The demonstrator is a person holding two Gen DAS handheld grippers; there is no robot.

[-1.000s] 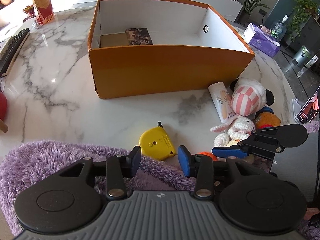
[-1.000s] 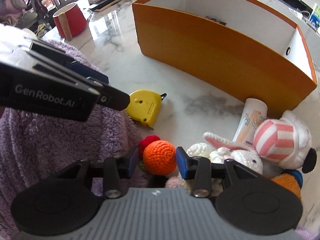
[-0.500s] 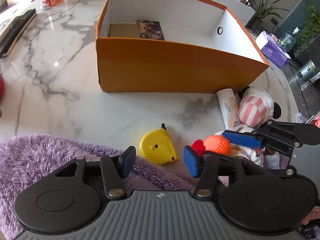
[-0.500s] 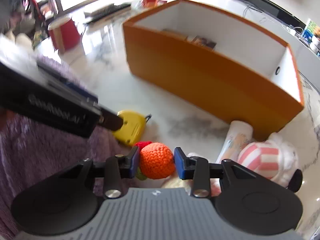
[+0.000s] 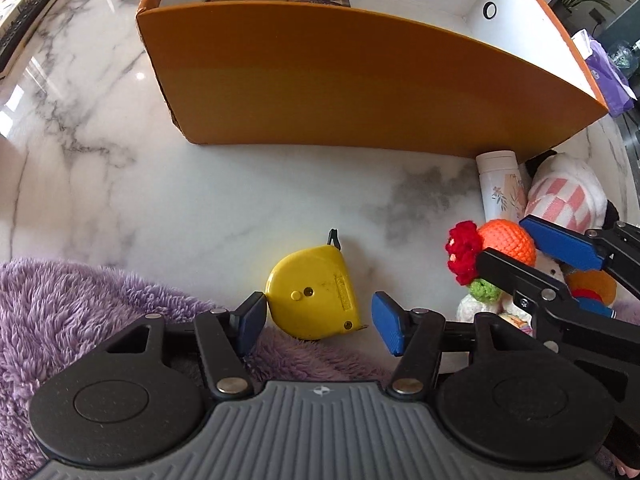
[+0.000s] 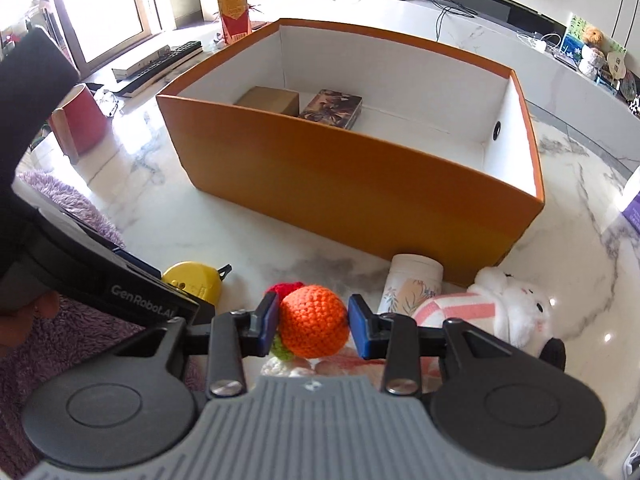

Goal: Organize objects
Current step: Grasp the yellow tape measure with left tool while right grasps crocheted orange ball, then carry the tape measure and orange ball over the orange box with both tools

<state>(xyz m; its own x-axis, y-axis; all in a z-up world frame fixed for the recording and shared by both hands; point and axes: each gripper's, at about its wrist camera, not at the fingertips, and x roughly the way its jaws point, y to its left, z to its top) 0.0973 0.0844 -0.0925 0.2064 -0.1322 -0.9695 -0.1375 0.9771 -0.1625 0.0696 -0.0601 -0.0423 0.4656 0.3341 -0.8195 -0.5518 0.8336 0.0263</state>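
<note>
Your right tool (image 6: 313,319) is gripping the orange crocheted ball (image 6: 313,321) between its 2 blue pads, with the ball's red (image 5: 464,255) and green (image 5: 484,289) crochet trim showing at its left side. It is sitting above the pile of plush toys, just in front of the orange box (image 6: 360,184). Your left tool (image 5: 318,322) is gaping wide and holding nothing; the yellow tape measure (image 5: 314,298) is lying on the marble desk (image 5: 160,208) between its 2 pads, partly resting on the purple fluffy fabric (image 5: 80,304). Inside the box, a brown carton (image 6: 267,100) and a patterned card box (image 6: 332,108) are lying side by side against the far-left corner. A white floral tube (image 6: 412,286) is lying against the box's near wall, beside a pink-striped plush bunny (image 6: 500,304).
</note>
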